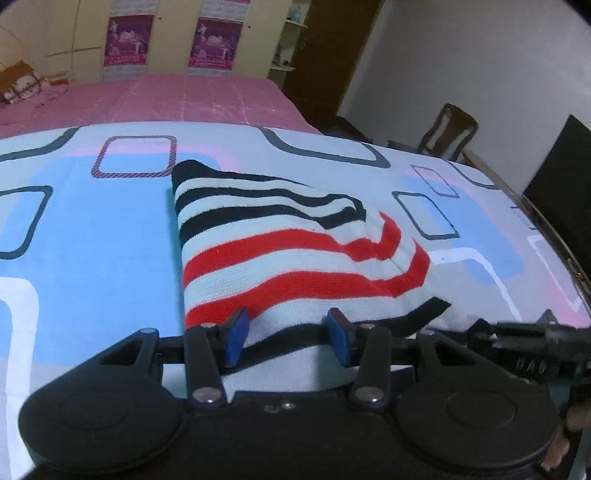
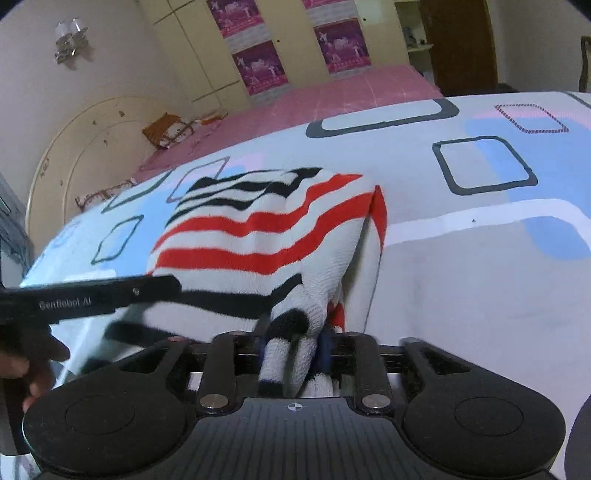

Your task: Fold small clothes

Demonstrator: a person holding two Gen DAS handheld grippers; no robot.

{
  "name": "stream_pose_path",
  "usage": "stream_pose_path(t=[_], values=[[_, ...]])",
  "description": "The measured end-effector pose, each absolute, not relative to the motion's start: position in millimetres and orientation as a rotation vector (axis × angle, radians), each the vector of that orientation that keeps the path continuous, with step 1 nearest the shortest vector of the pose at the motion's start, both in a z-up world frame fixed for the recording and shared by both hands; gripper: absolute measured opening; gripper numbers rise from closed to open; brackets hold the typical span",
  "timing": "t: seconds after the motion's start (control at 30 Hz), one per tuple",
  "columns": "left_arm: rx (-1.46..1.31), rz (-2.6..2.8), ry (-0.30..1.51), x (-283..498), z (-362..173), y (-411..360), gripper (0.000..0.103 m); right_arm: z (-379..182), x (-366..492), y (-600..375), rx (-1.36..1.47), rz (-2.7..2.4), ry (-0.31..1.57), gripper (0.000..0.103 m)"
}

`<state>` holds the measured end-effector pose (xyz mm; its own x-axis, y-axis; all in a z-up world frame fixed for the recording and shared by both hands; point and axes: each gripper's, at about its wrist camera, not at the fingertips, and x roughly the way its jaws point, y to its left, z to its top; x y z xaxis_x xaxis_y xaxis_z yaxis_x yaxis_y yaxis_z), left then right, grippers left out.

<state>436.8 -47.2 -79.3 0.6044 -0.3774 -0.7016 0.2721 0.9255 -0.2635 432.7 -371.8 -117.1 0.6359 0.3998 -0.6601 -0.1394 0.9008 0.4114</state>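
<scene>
Where the striped knit garment (image 1: 280,251) lies, folded into a thick, soft slab on the bed sheet (image 1: 92,240), its ribbed weave shows clearly: white ground crossed by red bands in the middle and black bands at the far and near ends. Its left edge is a straight fold, while the right side bulges and ripples into a loose flap.

At the near hem, the left gripper (image 1: 290,334) has its blue-padded jaws standing apart, one on each side of a stretch of the black-edged cloth; whether the pads press on it I cannot tell. The right gripper (image 2: 293,345) has its jaws clamped on a bunched corner of the garment, the knit squeezed into thick white rolls with a black tip between them.

Smooth and flat, the sheet is printed with rounded rectangles in blue, pink, grey and white. Beyond it lies a pink bedspread (image 1: 166,96), then cream cupboard doors (image 1: 77,33) bearing magenta posters (image 1: 127,40).
</scene>
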Motion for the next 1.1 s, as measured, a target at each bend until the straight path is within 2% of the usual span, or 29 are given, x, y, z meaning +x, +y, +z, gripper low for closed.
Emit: stream_pose_path(t=[0.03, 0.07, 0.27, 0.33, 0.37, 0.4, 0.6, 0.8, 0.83, 0.93, 1.1], values=[[-0.135, -0.39, 0.835, 437, -78, -45, 0.045, -112, 437, -373, 0.351, 0.3, 0.812, 0.043], [-0.139, -0.402, 0.819, 439, -75, -42, 0.044, -109, 439, -378, 0.37, 0.268, 0.785, 0.055], [-0.149, -0.397, 0.784, 464, -73, -38, 0.044, -116, 503, -408, 0.58, 0.212, 0.809, 0.055], [-0.155, -0.41, 0.792, 469, -76, -39, 0.043, -120, 517, -410, 0.597, 0.216, 0.842, 0.025], [-0.149, -0.434, 0.818, 471, -79, -42, 0.043, -117, 516, -411, 0.61, 0.236, 0.83, 0.013], [-0.123, -0.451, 0.851, 472, -84, -48, 0.044, -113, 511, -410, 0.575, 0.234, 0.815, 0.011], [-0.04, -0.458, 0.842, 468, -86, -63, 0.044, -128, 497, -413, 0.523, 0.131, 0.821, 0.011], [-0.051, -0.474, 0.82, 452, -71, -56, 0.043, -105, 490, -405, 0.403, 0.124, 0.803, 0.011], [-0.071, -0.473, 0.809, 444, -69, -51, 0.038, -96, 482, -404, 0.372, 0.133, 0.77, 0.011], [-0.107, -0.477, 0.785, 413, -63, -42, 0.033, -75, 453, -394, 0.303, 0.229, 0.719, 0.011], [-0.122, -0.475, 0.81, 372, -66, -42, 0.032, -76, 413, -368, 0.188, 0.385, 0.757, 0.011]])
